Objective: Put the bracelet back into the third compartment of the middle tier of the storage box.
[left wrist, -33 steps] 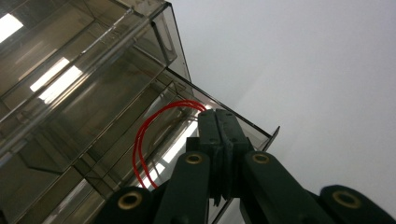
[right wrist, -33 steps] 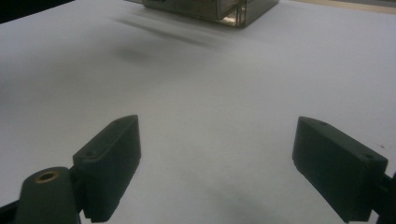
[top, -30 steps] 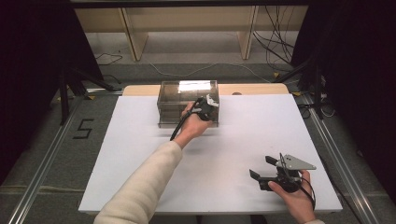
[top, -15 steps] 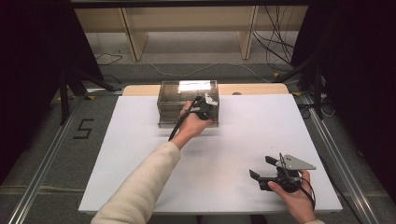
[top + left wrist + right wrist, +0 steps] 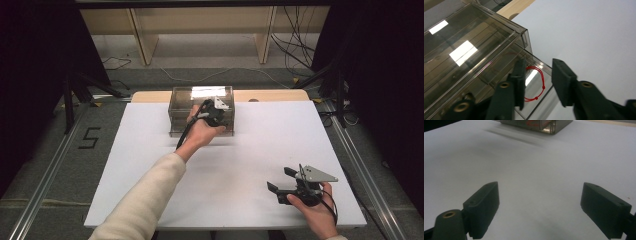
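Dim room, pale wooden shelving at the far side, cables on the floor. In front, a white table (image 5: 150, 165), bare over most of its top.

At the far middle of it, a smoky clear box (image 5: 180, 107) of stacked drawers. Bottom drawer (image 5: 537, 61) drawn out toward the near side. Inside, a red cord bracelet (image 5: 543, 82), lying flat in a loose loop on the drawer floor.

Directly above, the left gripper (image 5: 539, 67), tilted down at the open drawer. Jaws just now parting, about a third of the way apart, with nothing pinched between them; the cord lies below, free of both pads. Probably the release of the bracelet into the drawer.

To finish well: lift straight up, clear of the drawer's rim. Check that no part of the loop clings to a pad or hangs over the front wall. Then push the drawer front squarely, near its middle, slowly, so the light box does not slide far across the smooth top.

Well apart at the near right, the right gripper (image 5: 280, 180), low over the table in its hand, jaws spread wide, empty, free to steady the box.
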{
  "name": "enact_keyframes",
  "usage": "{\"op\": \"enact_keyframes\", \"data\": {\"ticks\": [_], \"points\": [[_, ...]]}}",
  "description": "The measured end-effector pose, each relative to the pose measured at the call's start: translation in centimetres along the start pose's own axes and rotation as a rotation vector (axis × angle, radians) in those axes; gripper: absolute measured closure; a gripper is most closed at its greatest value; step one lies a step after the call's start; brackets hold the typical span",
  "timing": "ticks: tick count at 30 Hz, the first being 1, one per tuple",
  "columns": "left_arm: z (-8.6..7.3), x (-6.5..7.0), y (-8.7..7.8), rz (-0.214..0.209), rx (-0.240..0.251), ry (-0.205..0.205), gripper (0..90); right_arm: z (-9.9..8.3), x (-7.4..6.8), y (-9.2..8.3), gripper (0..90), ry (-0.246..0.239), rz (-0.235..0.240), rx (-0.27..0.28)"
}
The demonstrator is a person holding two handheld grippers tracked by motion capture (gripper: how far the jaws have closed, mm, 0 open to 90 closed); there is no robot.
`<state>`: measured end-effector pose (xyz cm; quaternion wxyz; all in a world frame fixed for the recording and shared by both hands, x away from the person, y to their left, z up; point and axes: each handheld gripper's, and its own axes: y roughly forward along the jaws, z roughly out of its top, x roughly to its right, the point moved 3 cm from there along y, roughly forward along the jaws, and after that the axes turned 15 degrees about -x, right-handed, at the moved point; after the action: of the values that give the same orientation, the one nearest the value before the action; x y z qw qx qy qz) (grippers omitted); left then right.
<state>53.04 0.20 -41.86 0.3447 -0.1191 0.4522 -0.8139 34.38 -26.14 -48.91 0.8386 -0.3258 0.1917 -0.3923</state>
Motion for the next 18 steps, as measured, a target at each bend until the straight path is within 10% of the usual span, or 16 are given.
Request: {"op": "enact_keyframes", "data": {"ticks": [9,18], "points": [[-0.5,0.0,-1.9,0.042,0.051,-0.051,25.6,0.0,0.1,0.0,16.5,-0.002,-0.004,0.001],[-2.2,0.1,-4.2,0.031,0.081,-0.039,19.5,-0.1,0.1,0.1,16.5,0.001,0.0,-0.006]]}}
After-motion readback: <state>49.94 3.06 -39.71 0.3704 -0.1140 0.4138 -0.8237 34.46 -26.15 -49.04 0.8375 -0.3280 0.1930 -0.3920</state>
